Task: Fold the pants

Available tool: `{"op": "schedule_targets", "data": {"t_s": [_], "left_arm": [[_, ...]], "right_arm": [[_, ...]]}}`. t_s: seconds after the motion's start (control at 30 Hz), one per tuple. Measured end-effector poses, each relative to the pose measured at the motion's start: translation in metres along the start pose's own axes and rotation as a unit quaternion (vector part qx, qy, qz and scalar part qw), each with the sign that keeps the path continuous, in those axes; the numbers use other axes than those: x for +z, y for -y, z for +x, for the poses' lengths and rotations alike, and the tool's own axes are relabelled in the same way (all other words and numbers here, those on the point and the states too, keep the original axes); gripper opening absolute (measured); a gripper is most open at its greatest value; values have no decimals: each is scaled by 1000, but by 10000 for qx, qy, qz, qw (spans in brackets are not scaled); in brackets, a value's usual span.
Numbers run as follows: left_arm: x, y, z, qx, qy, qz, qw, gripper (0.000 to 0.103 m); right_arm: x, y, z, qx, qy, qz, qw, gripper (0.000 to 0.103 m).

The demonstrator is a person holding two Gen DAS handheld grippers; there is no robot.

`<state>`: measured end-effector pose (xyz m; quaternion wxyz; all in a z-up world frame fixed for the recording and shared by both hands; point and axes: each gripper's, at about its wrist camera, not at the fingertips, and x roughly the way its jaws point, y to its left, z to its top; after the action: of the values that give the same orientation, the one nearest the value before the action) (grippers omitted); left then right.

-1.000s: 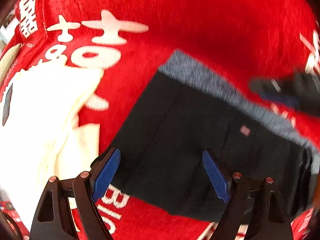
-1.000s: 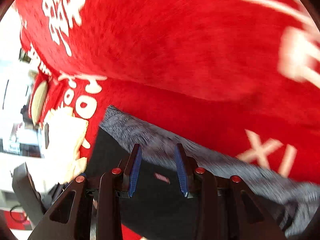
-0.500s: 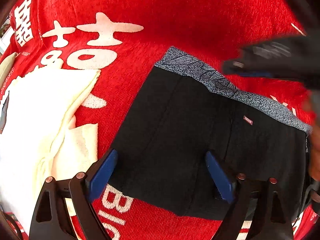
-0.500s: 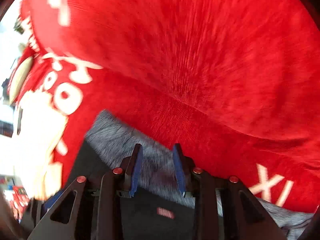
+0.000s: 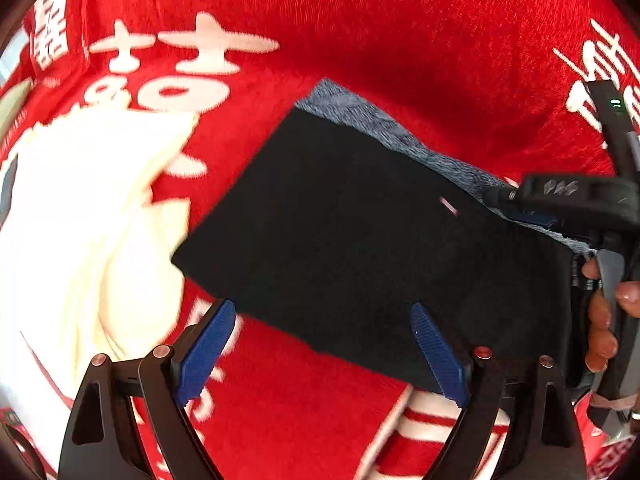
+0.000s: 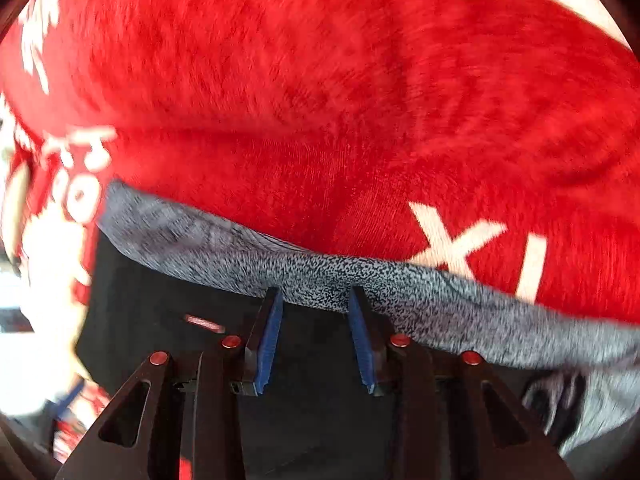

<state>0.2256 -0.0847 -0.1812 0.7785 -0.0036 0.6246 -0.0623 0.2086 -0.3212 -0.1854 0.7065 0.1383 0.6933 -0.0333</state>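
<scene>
The black pants (image 5: 360, 232) lie folded flat on the red cloth, with a grey speckled waistband (image 5: 384, 124) along the far edge and a small red tag. My left gripper (image 5: 320, 348) is open wide and empty, its blue pads at the pants' near hem. My right gripper (image 6: 314, 336) hovers over the waistband (image 6: 320, 276) with its jaws narrowly apart and nothing between them. It also shows in the left wrist view (image 5: 560, 200) at the right end of the waistband.
A red plush cloth (image 5: 360, 32) with white characters covers the surface. A cream-white garment (image 5: 80, 220) lies to the left of the pants. A hand holding the right gripper (image 5: 604, 320) is at the right edge.
My left gripper has pulled back slightly toward the near hem. My right gripper has moved rightward along the waistband; its jaw gap is about the same.
</scene>
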Motion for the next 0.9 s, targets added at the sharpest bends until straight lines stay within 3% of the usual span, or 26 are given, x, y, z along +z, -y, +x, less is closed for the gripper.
{"op": "schedule_targets", "data": {"t_s": [0.1, 0.23, 0.33, 0.57, 0.67, 0.8, 0.9], "left_arm": [[-6, 3, -8, -91, -29, -122, 9999, 90], [-13, 12, -12, -198, -81, -170, 9996, 90], [-19, 22, -11, -157, -135, -112, 9997, 90], [-36, 56, -9, -278, -360, 122, 9989, 90], [-43, 68, -4, -40, -526, 197, 9984, 90], [-47, 74, -5, -17, -532, 125, 9985, 90], [-48, 76, -5, -12, -561, 46, 9984, 90]], "right_arm": [[-16, 6, -38, 79, 251, -43, 9996, 62], [-52, 25, -86, -255, 541, -309, 9977, 67], [-78, 61, -113, -601, 527, -232, 9965, 67], [-123, 131, -120, -1024, 272, 464, 9933, 67], [-135, 145, -123, -1060, 297, 691, 9915, 67], [-139, 150, -123, -1079, 394, 732, 9907, 68], [-140, 152, -104, -1022, 275, 742, 9916, 77]]}}
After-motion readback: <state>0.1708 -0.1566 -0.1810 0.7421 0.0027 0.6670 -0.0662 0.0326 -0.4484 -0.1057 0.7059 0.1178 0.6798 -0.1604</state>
